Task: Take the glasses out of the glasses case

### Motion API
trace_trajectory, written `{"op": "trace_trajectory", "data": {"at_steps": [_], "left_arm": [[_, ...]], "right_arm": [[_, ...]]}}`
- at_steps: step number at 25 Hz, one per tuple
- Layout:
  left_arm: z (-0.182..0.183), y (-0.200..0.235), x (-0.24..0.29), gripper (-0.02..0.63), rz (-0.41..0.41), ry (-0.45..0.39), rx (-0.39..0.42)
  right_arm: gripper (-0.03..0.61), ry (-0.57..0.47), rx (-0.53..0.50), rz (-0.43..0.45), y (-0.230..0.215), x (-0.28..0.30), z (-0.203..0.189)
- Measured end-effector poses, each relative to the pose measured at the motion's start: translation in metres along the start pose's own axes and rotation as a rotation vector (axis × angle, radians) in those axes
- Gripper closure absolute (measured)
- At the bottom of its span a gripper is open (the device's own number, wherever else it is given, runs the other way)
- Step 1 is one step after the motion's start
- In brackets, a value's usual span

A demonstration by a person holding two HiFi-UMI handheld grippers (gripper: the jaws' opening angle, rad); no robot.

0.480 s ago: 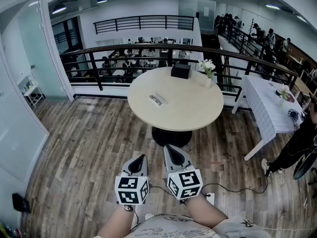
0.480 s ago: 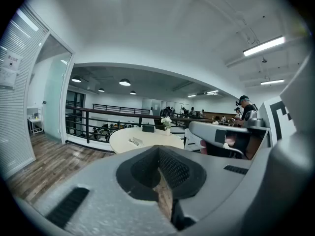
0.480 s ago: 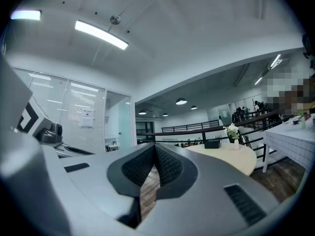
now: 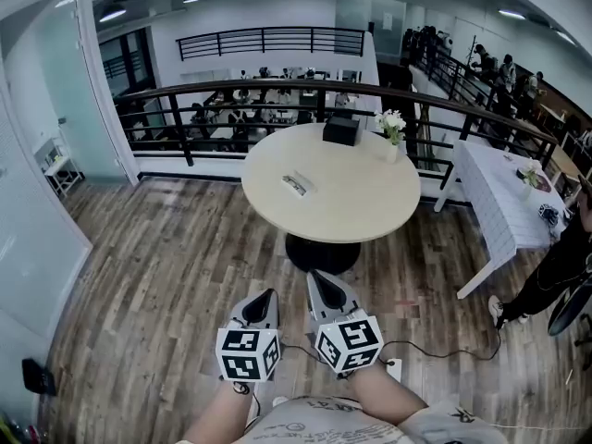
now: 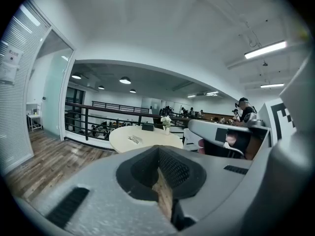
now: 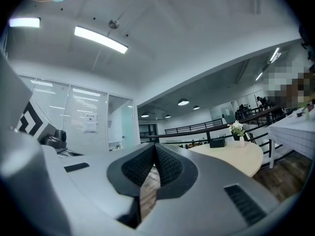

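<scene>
On the round beige table (image 4: 370, 202) lies a small flat object (image 4: 295, 185), likely the glasses or their case; it is too small to tell. It also shows in the left gripper view as the small object (image 5: 133, 139). A black box (image 4: 339, 130) stands at the table's far edge. My left gripper (image 4: 263, 299) and right gripper (image 4: 318, 280) hang side by side over the wooden floor, well short of the table. Both are shut and hold nothing, in the left gripper (image 5: 158, 150) view and the right gripper (image 6: 155, 149) view alike.
A white vase of flowers (image 4: 388, 137) stands at the table's far right. A black railing (image 4: 213, 100) runs behind the table. A white-clothed table (image 4: 504, 202) and a person in black (image 4: 555, 266) are at the right. A cable (image 4: 444, 351) crosses the floor.
The head view has shifted slightly; the table sits a little more to the right and lower. Both grippers keep their pose.
</scene>
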State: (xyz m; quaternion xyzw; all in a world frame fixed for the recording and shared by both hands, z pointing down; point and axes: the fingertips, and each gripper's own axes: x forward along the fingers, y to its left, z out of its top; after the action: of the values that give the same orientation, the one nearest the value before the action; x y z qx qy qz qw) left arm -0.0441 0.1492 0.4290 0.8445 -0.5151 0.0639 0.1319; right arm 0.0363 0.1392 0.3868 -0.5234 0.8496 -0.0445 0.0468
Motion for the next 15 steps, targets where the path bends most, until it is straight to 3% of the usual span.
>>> {"op": "trace_trajectory", "data": {"at_steps": [15], "left_arm": [[-0.012,0.042,-0.006,0.601,-0.025,0.004,-0.025]], "right_arm": [[0.563,-0.019,0.001,0.021,0.032,0.019,-0.017]]}}
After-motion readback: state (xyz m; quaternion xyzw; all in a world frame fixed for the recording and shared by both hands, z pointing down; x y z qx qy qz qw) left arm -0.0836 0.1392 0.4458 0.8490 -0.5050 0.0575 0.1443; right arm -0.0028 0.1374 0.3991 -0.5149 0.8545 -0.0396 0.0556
